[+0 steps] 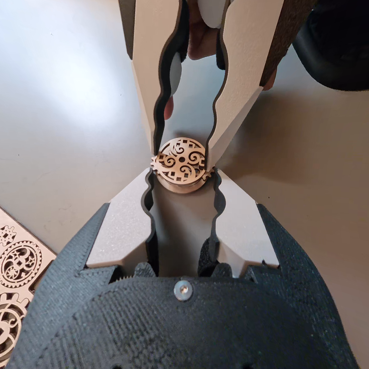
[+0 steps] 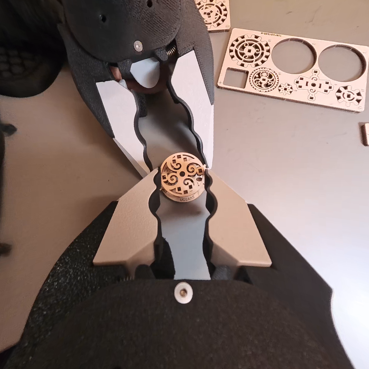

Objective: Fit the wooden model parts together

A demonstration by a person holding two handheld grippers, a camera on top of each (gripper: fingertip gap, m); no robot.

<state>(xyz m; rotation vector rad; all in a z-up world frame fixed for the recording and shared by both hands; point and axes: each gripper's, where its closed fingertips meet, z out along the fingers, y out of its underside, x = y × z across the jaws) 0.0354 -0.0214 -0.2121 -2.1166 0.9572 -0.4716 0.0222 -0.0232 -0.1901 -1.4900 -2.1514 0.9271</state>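
A round wooden model [image 1: 181,165] of stacked fretwork discs stands on the grey table [image 1: 60,99]. It also shows in the right wrist view [image 2: 182,177]. My left gripper [image 1: 182,172] closes on it from the near side, with its fingertips [image 1: 148,173] against the small side lugs of the lower part. My right gripper [image 1: 182,156] reaches in from the opposite side and grips the rim of the top disc. In the right wrist view my right gripper [image 2: 182,174] pinches the disc at both sides. My left gripper [image 2: 177,167] faces it there, one tip touching a lug.
A wooden parts sheet [image 2: 293,69] with gears and two round cut-outs lies at the far right. Another sheet [image 2: 213,16] lies behind it, and a small wooden piece [image 2: 365,133] at the right edge. A parts sheet [image 1: 14,269] lies beside my left gripper. A person's fingers [image 1: 169,107] hold the right gripper. The grippers are tip to tip, or close to it. The small wooden piece [image 2: 365,133] lies around 15 cm away from my left fingertips.
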